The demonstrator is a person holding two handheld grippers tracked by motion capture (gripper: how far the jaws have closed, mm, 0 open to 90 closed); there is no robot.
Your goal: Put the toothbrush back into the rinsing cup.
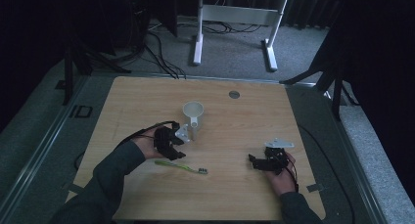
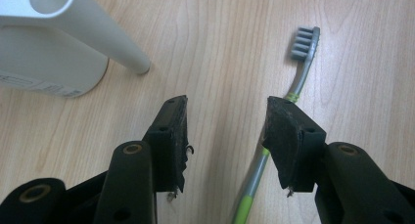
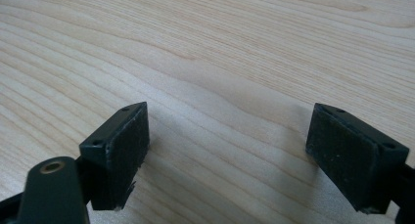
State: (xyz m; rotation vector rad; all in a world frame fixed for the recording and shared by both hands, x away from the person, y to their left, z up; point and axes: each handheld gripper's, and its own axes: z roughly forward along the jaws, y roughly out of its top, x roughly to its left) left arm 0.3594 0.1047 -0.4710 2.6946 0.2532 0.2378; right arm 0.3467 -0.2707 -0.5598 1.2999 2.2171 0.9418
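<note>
Dark room, light wooden table [image 1: 147, 94] with carpet beyond. Left gripper [image 1: 172, 146] sits left of centre, jaws moderately apart, gripping nothing. Green-and-grey toothbrush [image 1: 181, 166] lies flat just beside it toward the near edge; in the left gripper view it passes under one jaw. White cup [image 1: 193, 117] with handle stands mid-table, close behind. Right gripper [image 1: 258, 163] near the right edge, jaws wide, empty. Risk: closing off-line could nudge the toothbrush or bump the cup.

The table [image 3: 220, 48] is pale, matt wood grain. The cup [image 2: 44, 53] looks like smooth white plastic. The gripper pads [image 2: 286, 136] are rough, frayed black.
</note>
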